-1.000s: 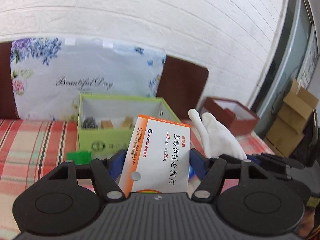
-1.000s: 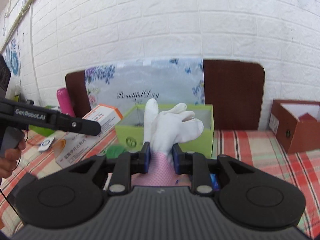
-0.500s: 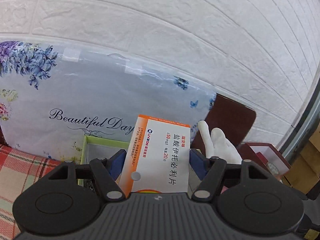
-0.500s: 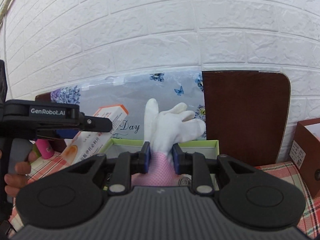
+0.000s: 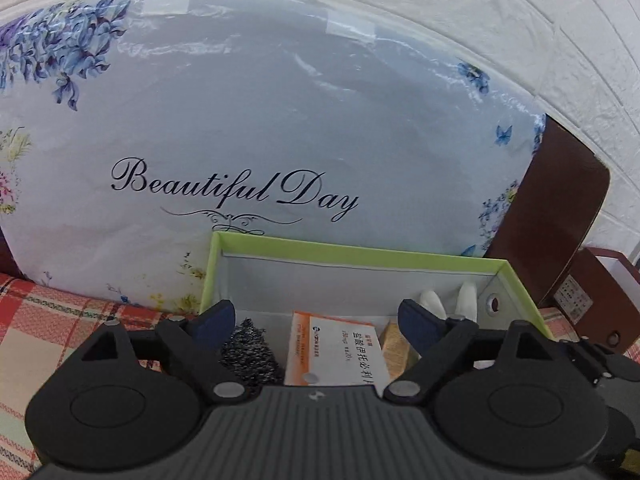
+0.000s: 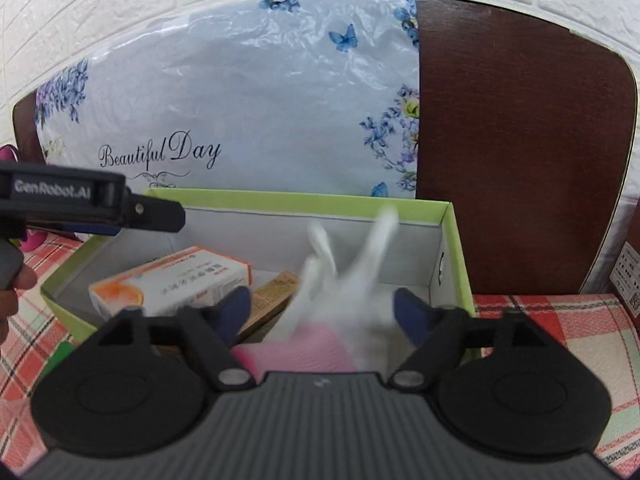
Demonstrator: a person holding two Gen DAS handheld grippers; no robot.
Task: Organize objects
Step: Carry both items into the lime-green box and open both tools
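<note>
Hovering over green box: left gripper jaws apart, medicine box lying inside beside scouring pad. Right gripper jaws apart, blurred white glove between them, inside the box.

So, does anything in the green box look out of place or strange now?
Only the white glove: it is blurred between the open fingers of the right tool, apparently dropping into the green box. The medicine box lies tilted inside, below the open left tool.
</note>
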